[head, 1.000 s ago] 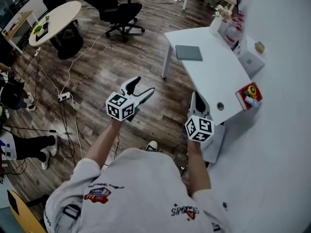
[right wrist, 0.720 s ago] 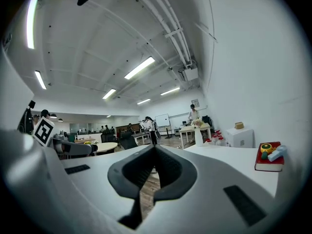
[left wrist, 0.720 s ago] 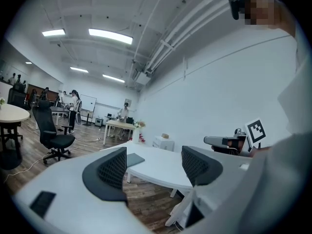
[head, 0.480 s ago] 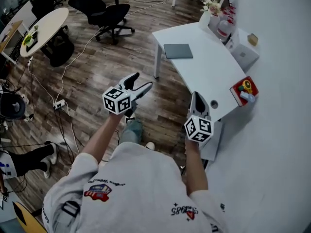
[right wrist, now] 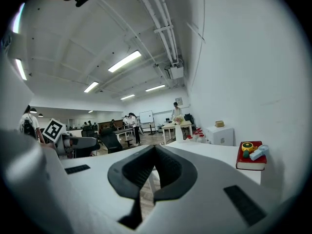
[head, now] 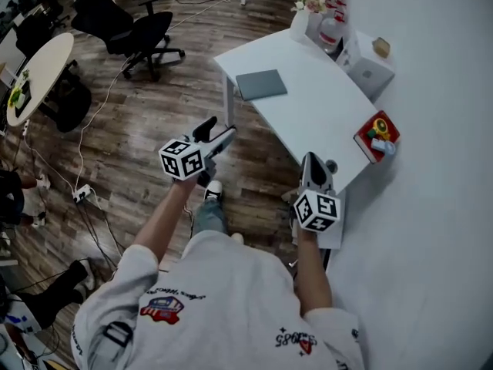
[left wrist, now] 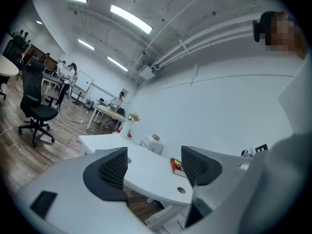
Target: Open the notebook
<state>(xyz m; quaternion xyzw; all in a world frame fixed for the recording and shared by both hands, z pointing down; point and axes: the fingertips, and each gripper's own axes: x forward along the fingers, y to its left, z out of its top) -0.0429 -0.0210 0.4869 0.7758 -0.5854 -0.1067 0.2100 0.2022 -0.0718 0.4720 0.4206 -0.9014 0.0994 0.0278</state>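
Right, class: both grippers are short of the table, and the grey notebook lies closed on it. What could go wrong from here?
1. The right gripper is shut; it probably must open before it can pinch the cover.
2. The notebook lies flat near the table's edge, so a push might slide it off.
3. The vase stands at the table's far end; an overreach may tip it.

The notebook (head: 261, 84) is slate grey; the worktop (head: 323, 126) is white. The book (head: 367, 146) is red, and the small object (head: 378, 126) is yellow and green. The floor (head: 131, 122) shows dark brown wood planks. The left gripper (head: 222, 130) and right gripper (head: 313, 160) are pale grey with black, mesh-textured pads (left wrist: 113, 169) — their cubes wear black-and-white squares.
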